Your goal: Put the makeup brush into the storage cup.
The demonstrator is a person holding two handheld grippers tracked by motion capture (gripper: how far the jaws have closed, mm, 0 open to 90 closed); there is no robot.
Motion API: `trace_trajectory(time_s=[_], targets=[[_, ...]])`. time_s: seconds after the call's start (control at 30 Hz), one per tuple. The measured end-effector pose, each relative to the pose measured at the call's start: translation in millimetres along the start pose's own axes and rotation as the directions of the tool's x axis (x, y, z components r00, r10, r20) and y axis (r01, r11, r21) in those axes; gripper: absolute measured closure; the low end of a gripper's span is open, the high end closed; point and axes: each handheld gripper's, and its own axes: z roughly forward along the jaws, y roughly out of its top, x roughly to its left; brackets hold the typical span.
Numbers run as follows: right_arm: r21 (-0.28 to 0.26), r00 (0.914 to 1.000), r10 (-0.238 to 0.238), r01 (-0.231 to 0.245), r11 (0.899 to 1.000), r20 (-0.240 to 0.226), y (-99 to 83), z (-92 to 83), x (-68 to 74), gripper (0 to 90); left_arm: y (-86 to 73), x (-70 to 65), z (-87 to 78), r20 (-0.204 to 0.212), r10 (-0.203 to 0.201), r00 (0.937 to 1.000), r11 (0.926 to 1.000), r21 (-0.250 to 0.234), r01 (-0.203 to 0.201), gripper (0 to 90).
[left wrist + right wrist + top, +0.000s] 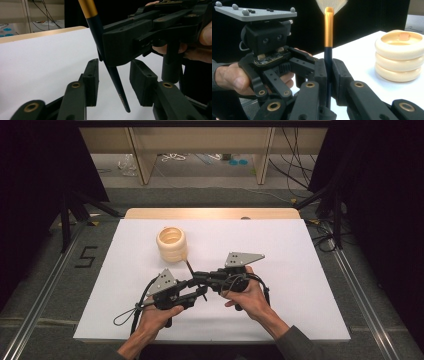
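A brush (328, 30) with a dark handle, a gold ferrule and pale bristles stands nearly upright, bristles up. My right gripper (328, 67) is shut on its dark handle. In the high view the right gripper (196, 277) points left over the middle of the white board. My left gripper (115, 66) sits just below it with its jaws on either side of the tapered handle end (117, 85). A gap shows at each pad, so nothing is pressed. In the high view the left gripper (202, 292) points right, towards the other.
A cream stack of rings (171, 243) stands on the white board (300, 270) just beyond the grippers, and at the right in the right gripper view (398, 56). A wooden table edge (210, 213) runs behind the board. Dark stands and cables flank the table.
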Motion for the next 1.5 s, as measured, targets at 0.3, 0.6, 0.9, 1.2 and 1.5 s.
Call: trace_trajectory(time_s=[0.3,0.6,0.9,1.2,1.5], targets=[[0.001,1.0000,-0.001,0.001,1.000,0.005,-0.2,-0.6,0.4,83.4,0.7,1.0,-0.2,0.016,0.021,0.9996,0.9998,0.002,-0.021,67.9],[-0.007,1.0000,0.001,-0.001,1.000,-0.005,-0.7,-0.3,0.3,83.4,0.6,2.1,-1.2,0.009,0.021,0.9997,0.9998,0.001,-0.021,74.6],[-0.015,0.9999,-0.011,0.010,1.000,-0.003,-0.6,-2.7,0.0,83.6,0.7,5.6,-3.5,0.001,0.025,0.9997,0.9997,0.002,-0.025,81.5],[-0.016,0.9999,-0.015,0.015,1.000,-0.006,0.9,-5.8,0.3,69.5,-0.2,7.1,-4.7,-0.029,0.021,0.9994,0.9997,0.014,-0.021,83.7],[-0.017,0.9934,-0.028,0.030,0.999,0.111,4.1,-30.2,3.0,46.4,2.3,18.7,-11.3,-0.073,0.037,0.9966,0.9993,0.003,-0.037,83.7]])
